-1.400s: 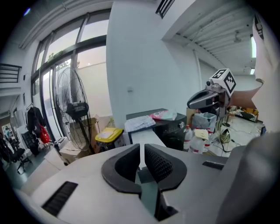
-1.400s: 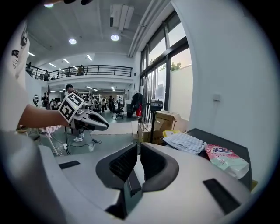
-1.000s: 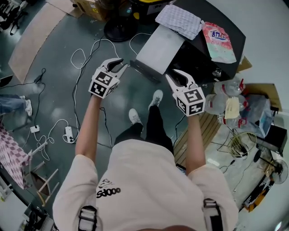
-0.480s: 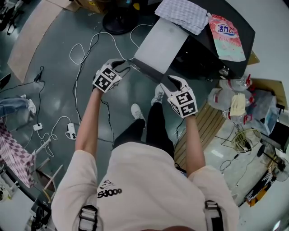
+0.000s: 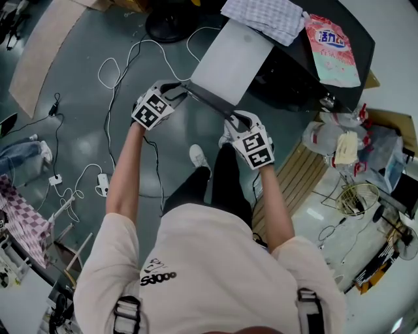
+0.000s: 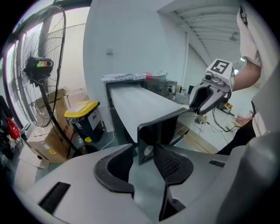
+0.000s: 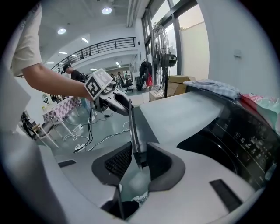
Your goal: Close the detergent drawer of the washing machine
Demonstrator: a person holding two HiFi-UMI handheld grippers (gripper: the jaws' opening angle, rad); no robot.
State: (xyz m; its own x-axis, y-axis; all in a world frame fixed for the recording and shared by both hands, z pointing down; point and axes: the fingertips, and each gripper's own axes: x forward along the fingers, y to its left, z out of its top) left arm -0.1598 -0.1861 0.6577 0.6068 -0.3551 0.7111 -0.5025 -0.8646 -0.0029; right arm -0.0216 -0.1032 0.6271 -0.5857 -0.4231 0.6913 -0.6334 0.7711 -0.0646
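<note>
The washing machine (image 5: 307, 72) is dark, and a flat grey panel (image 5: 232, 62) reaches out from it toward me with a dark front edge (image 5: 209, 101). My left gripper (image 5: 175, 91) is at that edge's left end. In the left gripper view the edge's corner (image 6: 162, 127) sits between the jaws of the left gripper (image 6: 144, 155), which are opening; the right pad is close against it. My right gripper (image 5: 236, 119) is at the right end. There the thin edge (image 7: 133, 131) runs between the jaws of the right gripper (image 7: 140, 162), which are closing with a small gap left.
A checked cloth (image 5: 264, 14) and a pink pouch (image 5: 334, 49) lie on the machine. Cables (image 5: 124, 65) trail over the floor at left. A standing fan (image 6: 39, 70) and a yellow-lidded bin (image 6: 83, 116) are beyond the panel. Bags (image 5: 339, 137) and a wooden pallet (image 5: 290, 176) lie at right.
Both grippers came down from in front of the panel onto the two ends of its front edge, which now sits between their jaws.
</note>
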